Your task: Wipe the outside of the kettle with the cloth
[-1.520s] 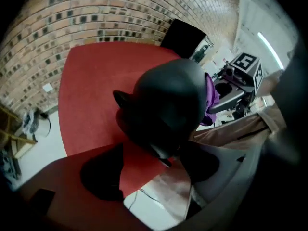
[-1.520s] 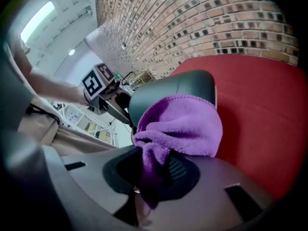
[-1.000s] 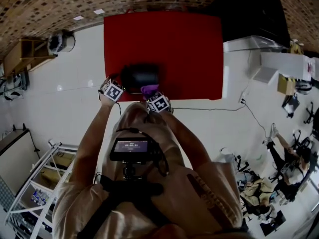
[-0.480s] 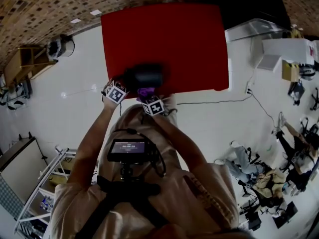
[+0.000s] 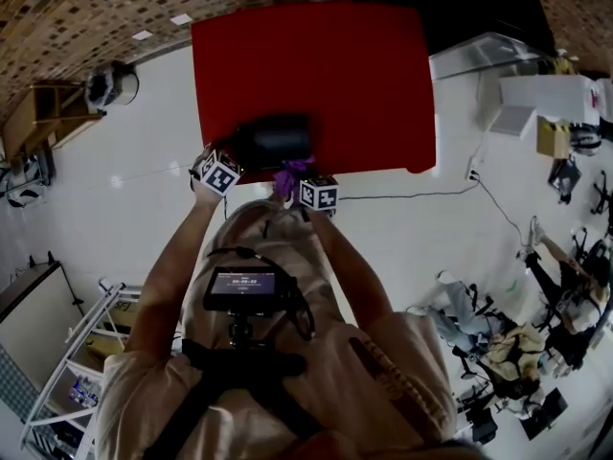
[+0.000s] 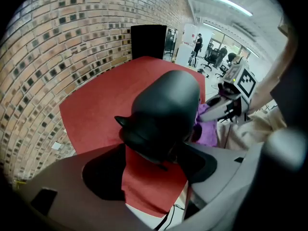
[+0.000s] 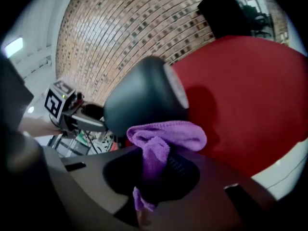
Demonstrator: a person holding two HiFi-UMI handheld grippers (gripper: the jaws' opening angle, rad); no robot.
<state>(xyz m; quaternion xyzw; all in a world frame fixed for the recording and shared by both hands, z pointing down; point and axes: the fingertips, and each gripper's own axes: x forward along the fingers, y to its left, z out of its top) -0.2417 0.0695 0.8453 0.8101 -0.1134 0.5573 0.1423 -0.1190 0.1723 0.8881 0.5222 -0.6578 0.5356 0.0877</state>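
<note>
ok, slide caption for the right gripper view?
Right gripper, shut on a purple cloth, beside the black kettle on a red table.

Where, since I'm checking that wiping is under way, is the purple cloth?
In the right gripper view the purple cloth is pinched in the right gripper, bunched at the near side of the black kettle on the red table.

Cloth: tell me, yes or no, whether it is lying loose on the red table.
No, the purple cloth is pinched in the right tool, in front of the black kettle.
</note>
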